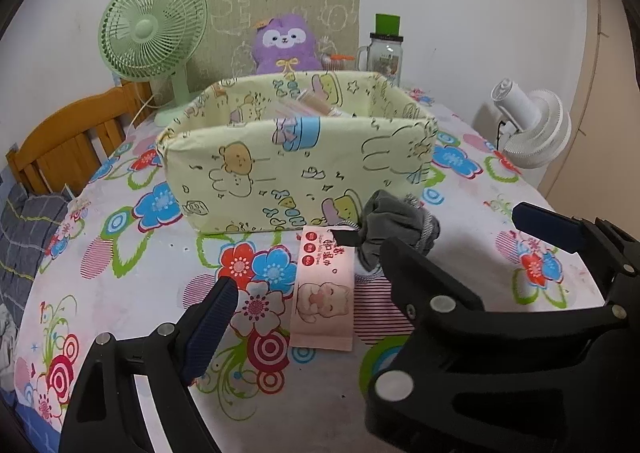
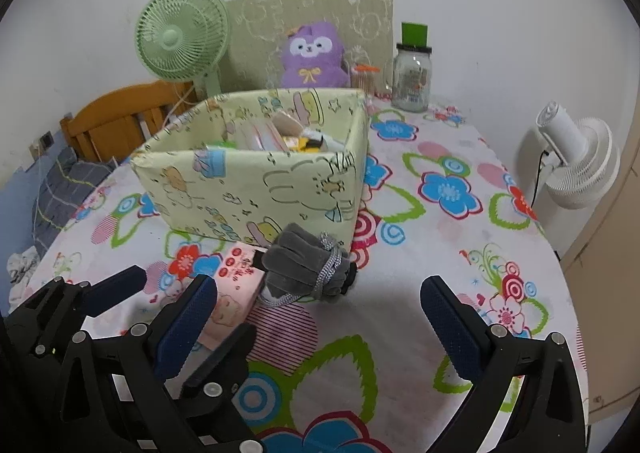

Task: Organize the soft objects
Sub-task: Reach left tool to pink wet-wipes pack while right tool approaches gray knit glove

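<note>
A pink wipes pack [image 1: 324,293] [image 2: 236,281] lies flat on the flowered tablecloth, in front of a pale-green cartoon fabric box [image 1: 296,173] [image 2: 256,189]. A grey drawstring pouch [image 1: 396,229] [image 2: 308,265] rests against the pack's far right corner, close to the box. My left gripper [image 1: 316,293] hovers open over the pack. My right gripper [image 2: 320,289] is open just short of the pouch. The two grippers overlap: the right one's black finger [image 1: 420,273] crosses the left wrist view and hides my left gripper's right finger. Neither gripper holds anything.
The box holds several small items. Behind it sit a purple plush [image 1: 286,45], a green desk fan [image 1: 152,29] and a jar with a green lid [image 1: 386,49]. A white fan [image 2: 580,165] stands off the table's right edge, wooden furniture [image 1: 76,133] at the left.
</note>
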The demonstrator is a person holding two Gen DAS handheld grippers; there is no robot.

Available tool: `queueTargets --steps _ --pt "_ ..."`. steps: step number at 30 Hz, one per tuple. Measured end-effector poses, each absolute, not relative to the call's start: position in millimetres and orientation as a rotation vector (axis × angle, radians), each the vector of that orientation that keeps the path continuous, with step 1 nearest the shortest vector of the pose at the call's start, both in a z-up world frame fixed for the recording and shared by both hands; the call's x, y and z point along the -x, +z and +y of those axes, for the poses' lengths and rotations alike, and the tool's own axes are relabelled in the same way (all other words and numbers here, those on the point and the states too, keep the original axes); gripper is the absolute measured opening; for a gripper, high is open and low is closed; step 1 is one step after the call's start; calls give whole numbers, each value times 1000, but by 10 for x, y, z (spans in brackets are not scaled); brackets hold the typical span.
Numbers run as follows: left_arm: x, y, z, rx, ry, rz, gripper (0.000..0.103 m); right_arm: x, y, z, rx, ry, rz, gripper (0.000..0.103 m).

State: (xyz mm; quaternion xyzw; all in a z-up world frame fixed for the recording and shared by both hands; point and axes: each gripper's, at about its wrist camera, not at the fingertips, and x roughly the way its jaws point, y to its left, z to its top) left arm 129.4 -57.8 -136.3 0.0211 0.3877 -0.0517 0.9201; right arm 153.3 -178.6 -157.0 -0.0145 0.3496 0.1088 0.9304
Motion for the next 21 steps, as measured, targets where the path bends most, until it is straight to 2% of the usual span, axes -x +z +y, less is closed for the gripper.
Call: queueTargets --steps 21 --pt "-1611 -1633 -521 -35 -91 875 84 -1978 -1892 -1722 30 202 814 102"
